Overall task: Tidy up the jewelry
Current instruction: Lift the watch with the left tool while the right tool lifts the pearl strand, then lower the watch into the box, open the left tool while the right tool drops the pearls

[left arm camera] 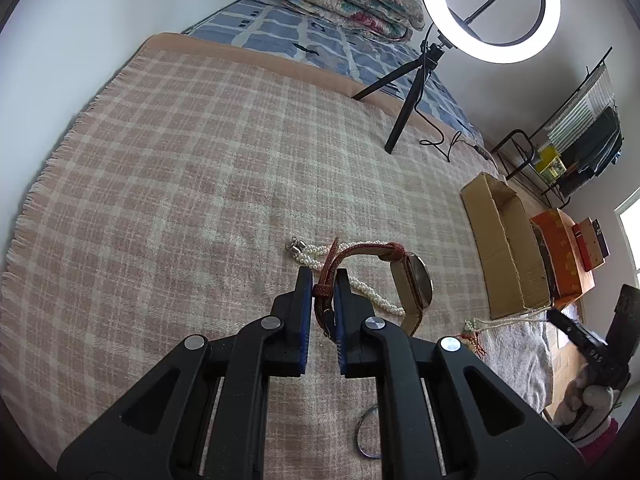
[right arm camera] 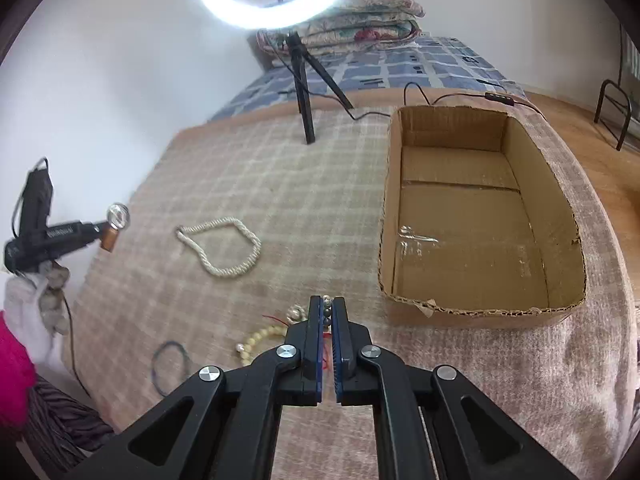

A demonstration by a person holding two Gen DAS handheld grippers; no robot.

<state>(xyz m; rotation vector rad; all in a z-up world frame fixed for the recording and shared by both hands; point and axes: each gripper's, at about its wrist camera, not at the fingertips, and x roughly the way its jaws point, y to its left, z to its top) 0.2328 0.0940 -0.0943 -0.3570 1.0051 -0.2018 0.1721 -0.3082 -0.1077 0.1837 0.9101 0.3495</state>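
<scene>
Both pairs of jaws are closed: the left gripper point(left arm camera: 323, 280) pinches the reddish-brown leather strap of a wristwatch point(left arm camera: 416, 284), lifted above a white pearl necklace point(right arm camera: 224, 248) on the plaid blanket point(left arm camera: 180, 168); the right gripper point(right arm camera: 326, 308) clamps a beaded bracelet point(right arm camera: 327, 307) beside the open cardboard box point(right arm camera: 472, 216). No writing is legible.

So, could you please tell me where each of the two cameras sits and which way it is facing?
Left wrist: on the left gripper, angled down over the plaid blanket; its fingers pinch a watch by the strap; the gloved right hand shows at right.
Right wrist: on the right gripper, facing the empty cardboard box; its fingers clamp a bead string; the gloved left hand shows at left.
Shared: blanket, box, pearl necklace, ring light.
</scene>
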